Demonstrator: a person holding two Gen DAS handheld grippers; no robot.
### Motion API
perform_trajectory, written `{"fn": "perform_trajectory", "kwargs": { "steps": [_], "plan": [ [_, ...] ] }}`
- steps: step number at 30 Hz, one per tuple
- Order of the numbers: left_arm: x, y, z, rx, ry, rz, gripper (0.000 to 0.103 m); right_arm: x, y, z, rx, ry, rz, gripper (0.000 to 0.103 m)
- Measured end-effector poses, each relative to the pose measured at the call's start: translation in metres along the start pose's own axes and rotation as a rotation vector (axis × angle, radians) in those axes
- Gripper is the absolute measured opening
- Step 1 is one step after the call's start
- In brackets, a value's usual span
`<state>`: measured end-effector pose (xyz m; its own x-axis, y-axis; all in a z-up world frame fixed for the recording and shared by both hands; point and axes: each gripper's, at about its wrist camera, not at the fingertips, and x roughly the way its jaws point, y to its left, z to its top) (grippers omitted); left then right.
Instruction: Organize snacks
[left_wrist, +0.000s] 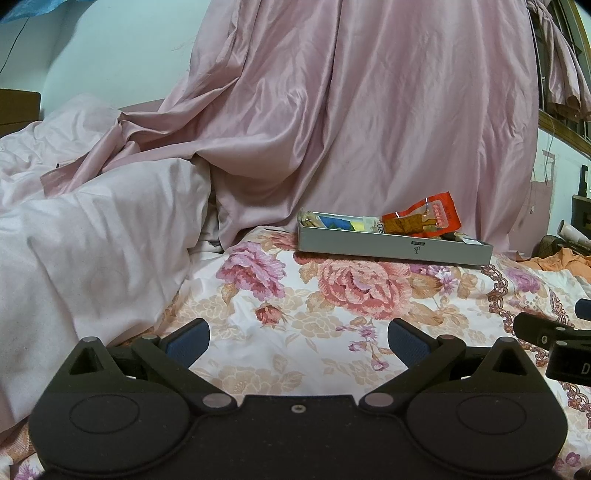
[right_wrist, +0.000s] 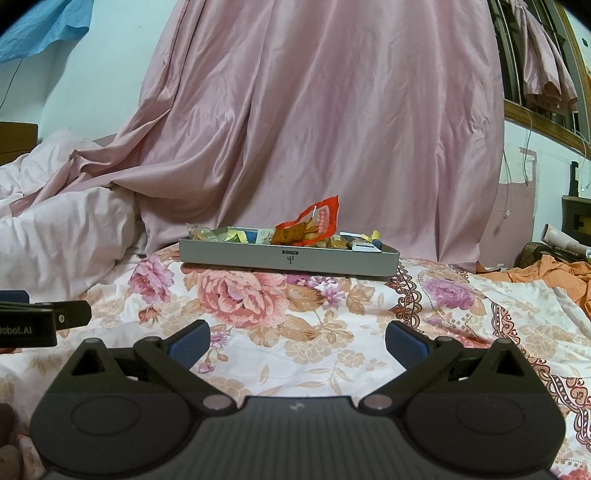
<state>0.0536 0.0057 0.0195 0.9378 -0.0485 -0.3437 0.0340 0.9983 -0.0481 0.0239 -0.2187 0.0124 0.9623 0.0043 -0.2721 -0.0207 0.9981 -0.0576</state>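
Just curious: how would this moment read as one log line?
left gripper: open, empty | right gripper: open, empty | snacks: in grey tray on floral bedsheet

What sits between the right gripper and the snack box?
Only bare flowered bedsheet between the open right gripper and the grey snack box; the right wrist view shows it.

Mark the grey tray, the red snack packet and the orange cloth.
grey tray (right_wrist: 332, 263), right wrist view, front wall.
red snack packet (right_wrist: 325, 216), right wrist view, upper red part.
orange cloth (right_wrist: 546, 273), right wrist view, its folds.
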Motion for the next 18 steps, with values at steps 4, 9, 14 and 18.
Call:
{"fn": "perform_trajectory", "kwargs": {
  "steps": [4,9,14,18],
  "plan": [
    [-0.0004,-0.0007,-0.0002,0.002,0.002,-0.001,0.102,-0.0001,0.0,0.0004,0.0,0.0,-0.001,0.103],
    [-0.0009,-0.0012,-0.0009,0.001,0.001,-0.002,0.102,0.0,0.0002,0.0005,0.0,0.001,-0.001,0.103],
    [-0.0006,-0.0008,-0.0011,0.002,0.001,-0.001,0.102,0.0,0.0008,0.0,0.0,0.001,0.0,0.103],
    [-0.0008,-0.0008,-0.0015,0.001,0.003,-0.001,0.102,0.0,0.001,-0.0003,0.0,0.001,0.0,0.103]
  ]
}}
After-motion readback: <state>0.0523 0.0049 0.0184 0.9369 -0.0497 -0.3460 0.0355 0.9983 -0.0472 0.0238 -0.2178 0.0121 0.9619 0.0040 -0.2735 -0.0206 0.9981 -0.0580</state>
